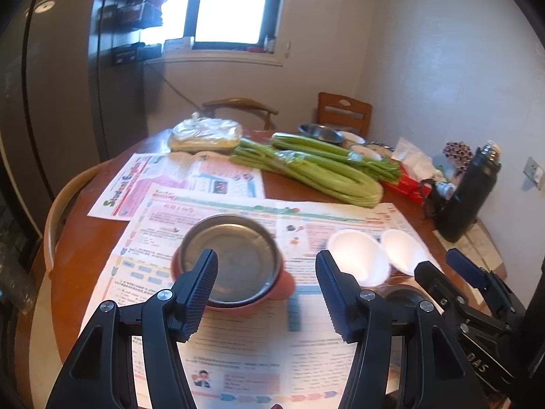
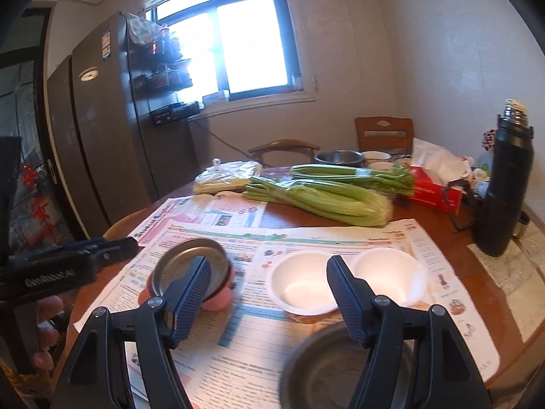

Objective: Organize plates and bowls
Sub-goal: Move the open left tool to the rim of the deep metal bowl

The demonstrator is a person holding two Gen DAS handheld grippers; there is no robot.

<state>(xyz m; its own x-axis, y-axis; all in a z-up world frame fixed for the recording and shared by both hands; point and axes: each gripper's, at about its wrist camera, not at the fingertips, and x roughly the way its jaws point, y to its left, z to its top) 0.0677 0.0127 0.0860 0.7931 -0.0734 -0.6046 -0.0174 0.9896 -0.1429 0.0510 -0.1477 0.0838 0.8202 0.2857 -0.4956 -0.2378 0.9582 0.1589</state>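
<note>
A pink bowl with a steel liner [image 1: 235,255] [image 2: 190,266] stands on newspaper on the round wooden table [image 1: 81,231]. My left gripper [image 1: 267,289] hovers open just in front of it, its left finger overlapping the rim, nothing between the pads. Two white foam bowls [image 1: 357,255] [image 2: 303,283] sit side by side to the right, the second one [image 2: 391,272] beyond. My right gripper [image 2: 269,296] is open and empty above a blurred steel bowl [image 2: 327,368] at the near edge. The left wrist view catches the right gripper [image 1: 437,260] beside the foam bowls.
Celery bunches [image 1: 316,167] lie across the middle of the table. Behind them are another steel bowl [image 2: 339,156] and small white dishes. A red tissue box [image 2: 432,191] and a tall black flask [image 2: 507,184] stand at right. Chairs, a fridge and a window ring the table.
</note>
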